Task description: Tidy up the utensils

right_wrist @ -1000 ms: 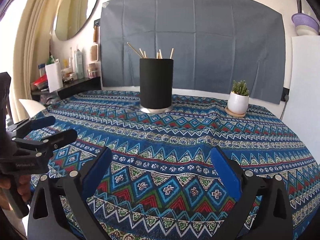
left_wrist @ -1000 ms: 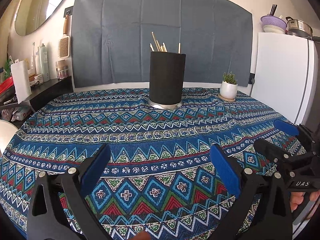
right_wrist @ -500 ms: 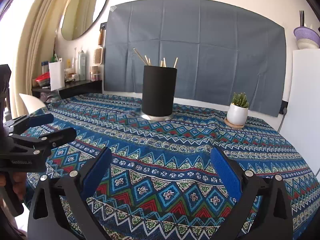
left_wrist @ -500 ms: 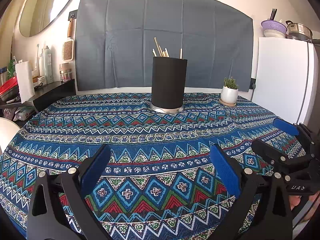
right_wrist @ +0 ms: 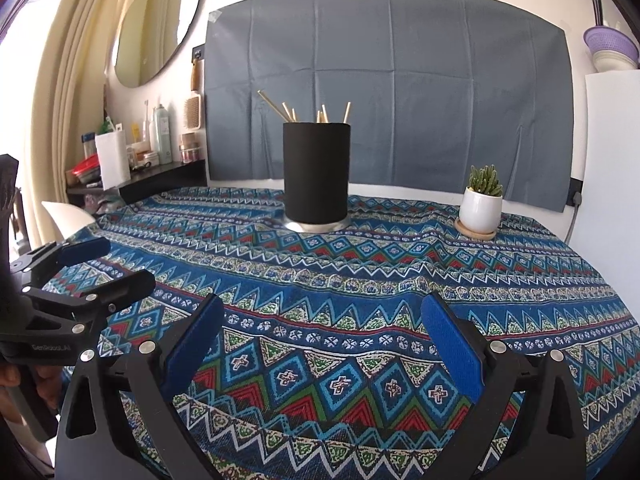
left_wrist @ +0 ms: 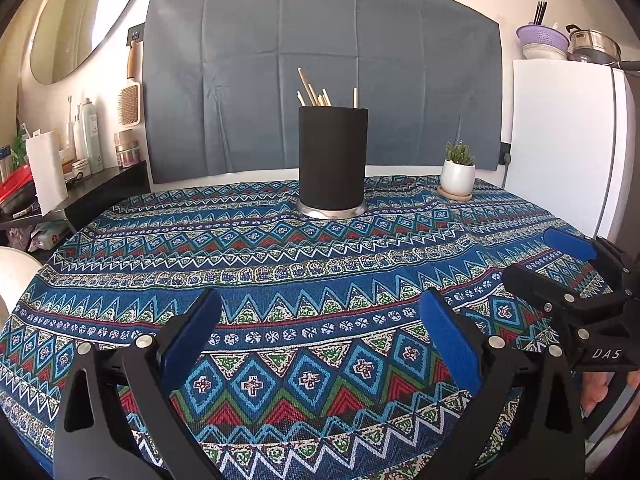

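Note:
A tall black cylindrical holder (left_wrist: 333,162) (right_wrist: 317,172) on a metal base stands at the far middle of the patterned tablecloth, with several wooden chopsticks (left_wrist: 316,92) (right_wrist: 312,110) sticking out of its top. My left gripper (left_wrist: 320,320) is open over the near part of the cloth, far short of the holder, with nothing between its blue pads. My right gripper (right_wrist: 322,318) is also open and empty, at the near edge. Each gripper shows in the other's view: the right gripper (left_wrist: 560,256) at the right edge, the left gripper (right_wrist: 108,266) at the left edge.
A small cactus in a white pot (left_wrist: 458,174) (right_wrist: 480,204) sits on a coaster at the far right of the round table (left_wrist: 280,264). A white fridge (left_wrist: 568,140) stands to the right. A dark shelf (right_wrist: 136,176) with bottles is on the left.
Both cameras tilted up and rose slightly, so the holder sits lower in both views. Both grippers stayed open and empty.

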The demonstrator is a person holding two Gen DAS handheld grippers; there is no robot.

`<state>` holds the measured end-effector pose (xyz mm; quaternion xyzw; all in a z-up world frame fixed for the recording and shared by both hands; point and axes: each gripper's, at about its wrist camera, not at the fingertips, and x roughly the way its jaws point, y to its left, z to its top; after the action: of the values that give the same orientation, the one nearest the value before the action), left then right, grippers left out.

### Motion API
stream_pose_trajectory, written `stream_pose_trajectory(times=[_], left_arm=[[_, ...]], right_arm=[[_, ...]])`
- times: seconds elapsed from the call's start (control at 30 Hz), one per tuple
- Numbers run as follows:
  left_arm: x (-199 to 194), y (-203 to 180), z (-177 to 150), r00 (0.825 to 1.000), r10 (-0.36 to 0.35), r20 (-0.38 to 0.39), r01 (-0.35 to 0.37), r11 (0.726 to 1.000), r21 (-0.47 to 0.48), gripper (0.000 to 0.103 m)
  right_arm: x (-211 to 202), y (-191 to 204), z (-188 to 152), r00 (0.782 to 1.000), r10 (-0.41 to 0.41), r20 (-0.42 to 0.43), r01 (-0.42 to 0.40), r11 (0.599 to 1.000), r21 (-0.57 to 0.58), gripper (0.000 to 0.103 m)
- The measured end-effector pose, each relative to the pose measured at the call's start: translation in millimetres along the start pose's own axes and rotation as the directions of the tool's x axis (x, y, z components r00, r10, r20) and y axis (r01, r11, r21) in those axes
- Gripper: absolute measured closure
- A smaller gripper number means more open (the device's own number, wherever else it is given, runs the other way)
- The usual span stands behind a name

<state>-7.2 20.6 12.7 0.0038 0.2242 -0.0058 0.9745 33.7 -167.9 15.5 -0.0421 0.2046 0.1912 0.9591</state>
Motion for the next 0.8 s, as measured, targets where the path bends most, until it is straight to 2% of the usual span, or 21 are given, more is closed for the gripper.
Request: stream_pose_trajectory(times=[0.8], left_arm=[[3.8,2.3,0.1,1.0,0.019,-0.023,-0.019,1.0,-0.011,0.006]], right_arm=[[-3.3,2.1,-0.6,1.0,0.001,0.016,-0.001,1.0,-0.012,0.008]])
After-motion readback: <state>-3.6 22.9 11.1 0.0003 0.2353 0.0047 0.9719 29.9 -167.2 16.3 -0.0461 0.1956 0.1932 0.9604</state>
